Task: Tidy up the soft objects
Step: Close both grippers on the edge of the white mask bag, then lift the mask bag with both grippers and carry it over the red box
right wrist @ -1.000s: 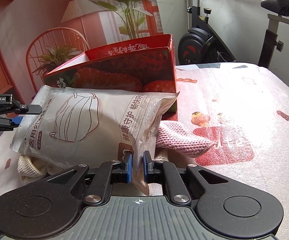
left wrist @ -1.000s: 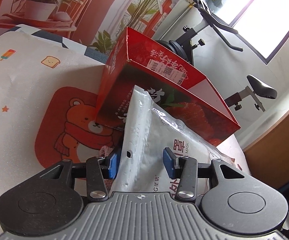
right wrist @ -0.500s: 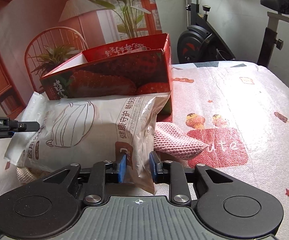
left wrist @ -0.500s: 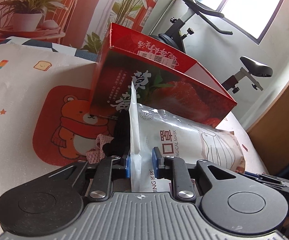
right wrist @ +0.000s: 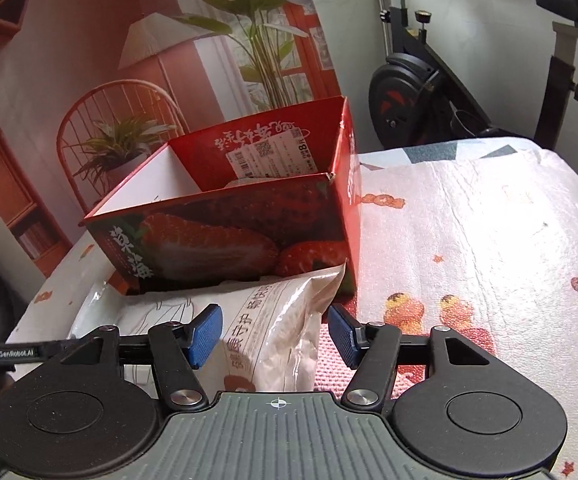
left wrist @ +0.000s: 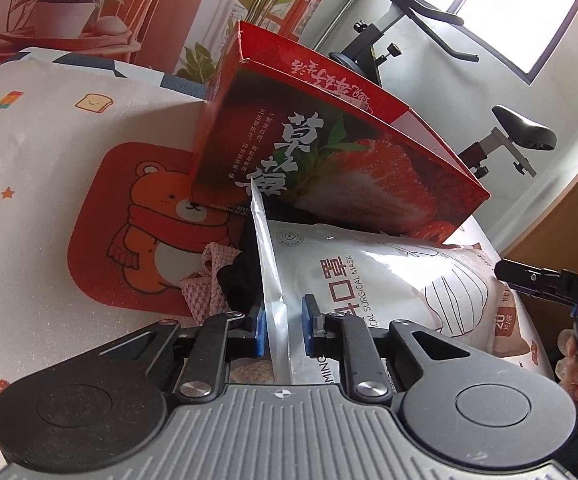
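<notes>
White plastic film forms the mask bag [left wrist: 389, 280], which lies on the table [right wrist: 489, 220] directly in front of the red strawberry box [right wrist: 229, 236]. The bag's long upper edge runs along the base of the box's near wall and touches it; one corner of the bag rises against that wall.

The left gripper [left wrist: 283, 334] is clenched on the bag's flat sealed end: the seam stands upright between the blue pads, with the left pad against the film.

The right gripper [right wrist: 275, 334] is at the opposite end of the bag. Its jaws are opening, and the crinkled end of the bag sits between them with clear gaps to both pads [right wrist: 205, 332].

The box is open at the top, and its near rim stands well above the bag. A white label is stuck to its inner far wall.

A pink knitted cloth [left wrist: 205, 280] and a dark item [left wrist: 241, 276] lie beside the box's left corner, pressed against the bag. A beige textured item shows just under the left gripper's fingers.

To the right of the box, the patterned table surface is open up to its far edge. An exercise bike [right wrist: 429, 92] stands behind the box, beyond the table.
</notes>
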Action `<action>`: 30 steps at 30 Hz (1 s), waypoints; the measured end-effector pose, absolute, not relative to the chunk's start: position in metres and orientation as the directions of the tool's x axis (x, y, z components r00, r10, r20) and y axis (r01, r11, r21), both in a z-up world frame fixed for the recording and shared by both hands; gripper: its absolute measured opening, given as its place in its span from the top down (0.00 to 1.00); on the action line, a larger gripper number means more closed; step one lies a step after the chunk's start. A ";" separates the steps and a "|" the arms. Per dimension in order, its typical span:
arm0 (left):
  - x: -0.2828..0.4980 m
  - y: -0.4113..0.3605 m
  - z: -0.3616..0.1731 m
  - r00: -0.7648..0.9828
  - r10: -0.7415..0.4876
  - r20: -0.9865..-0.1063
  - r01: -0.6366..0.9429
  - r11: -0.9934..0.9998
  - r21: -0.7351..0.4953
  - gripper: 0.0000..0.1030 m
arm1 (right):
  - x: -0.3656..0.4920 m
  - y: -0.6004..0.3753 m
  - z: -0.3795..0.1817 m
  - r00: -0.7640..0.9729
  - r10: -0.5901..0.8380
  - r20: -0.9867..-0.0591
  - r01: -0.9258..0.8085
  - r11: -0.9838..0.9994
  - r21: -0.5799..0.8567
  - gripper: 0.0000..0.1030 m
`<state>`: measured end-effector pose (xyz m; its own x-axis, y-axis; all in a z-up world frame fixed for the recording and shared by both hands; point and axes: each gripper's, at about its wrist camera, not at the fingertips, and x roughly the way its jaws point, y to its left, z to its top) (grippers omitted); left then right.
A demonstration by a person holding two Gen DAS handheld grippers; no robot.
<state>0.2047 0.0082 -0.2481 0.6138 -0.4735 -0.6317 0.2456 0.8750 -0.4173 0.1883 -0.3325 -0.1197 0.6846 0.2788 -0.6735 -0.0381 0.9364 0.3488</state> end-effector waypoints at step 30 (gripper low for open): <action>0.270 0.004 -0.242 0.441 -0.556 -0.704 0.329 0.830 -0.449 0.68 | 0.255 -0.348 -0.171 0.484 0.434 -0.760 0.077 0.844 0.531 0.47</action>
